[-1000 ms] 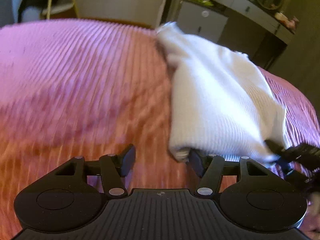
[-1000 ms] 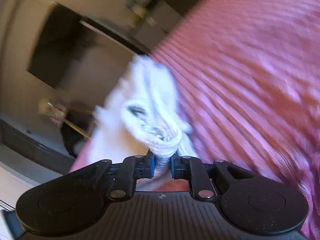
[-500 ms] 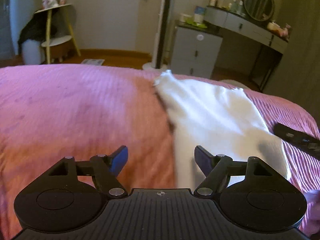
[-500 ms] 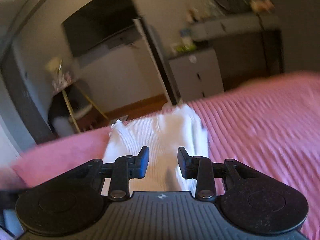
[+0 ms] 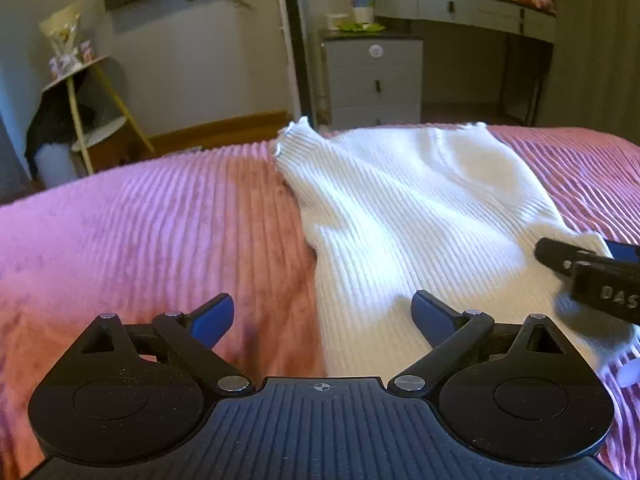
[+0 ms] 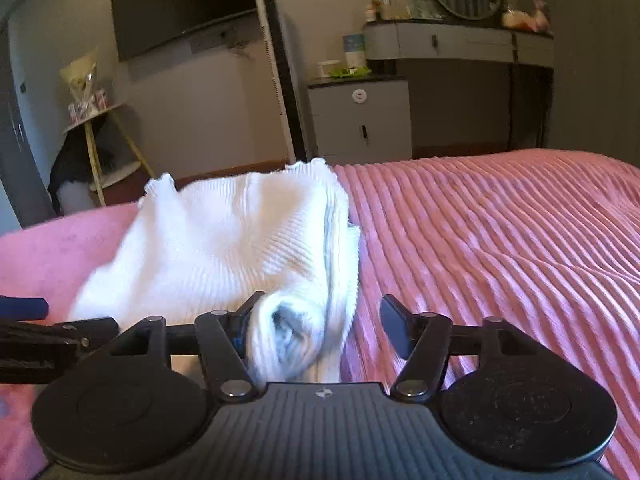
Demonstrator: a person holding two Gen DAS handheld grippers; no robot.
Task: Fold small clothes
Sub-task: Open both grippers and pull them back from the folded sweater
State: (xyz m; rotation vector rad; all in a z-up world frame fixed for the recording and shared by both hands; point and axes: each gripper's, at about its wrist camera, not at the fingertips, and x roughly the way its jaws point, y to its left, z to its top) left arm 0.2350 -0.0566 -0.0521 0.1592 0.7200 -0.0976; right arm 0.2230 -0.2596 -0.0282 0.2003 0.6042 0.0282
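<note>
A white ribbed knit garment [image 5: 416, 216] lies folded on the pink ribbed bedspread [image 5: 160, 240]. My left gripper [image 5: 322, 310] is open and empty, low over the garment's near left edge. My right gripper [image 6: 320, 318] is open; a rolled corner of the garment [image 6: 296, 332] lies between its fingers, against the left finger [image 6: 244, 320]. The right gripper also shows at the right edge of the left wrist view [image 5: 592, 272], at the garment's near right corner. The left gripper's finger shows at the left edge of the right wrist view [image 6: 24, 308].
The bedspread [image 6: 500, 248] stretches wide to the right of the garment. Beyond the bed stand a grey drawer cabinet [image 5: 374, 76], a dressing table with a round mirror [image 6: 460, 40], a wall television [image 6: 184, 12] and a small yellow-legged side table [image 5: 84, 96].
My right gripper was shut on the garment's corner a second ago; it has opened and let go. The garment has been laid down flat. Both grippers have levelled out and the left has opened wider.
</note>
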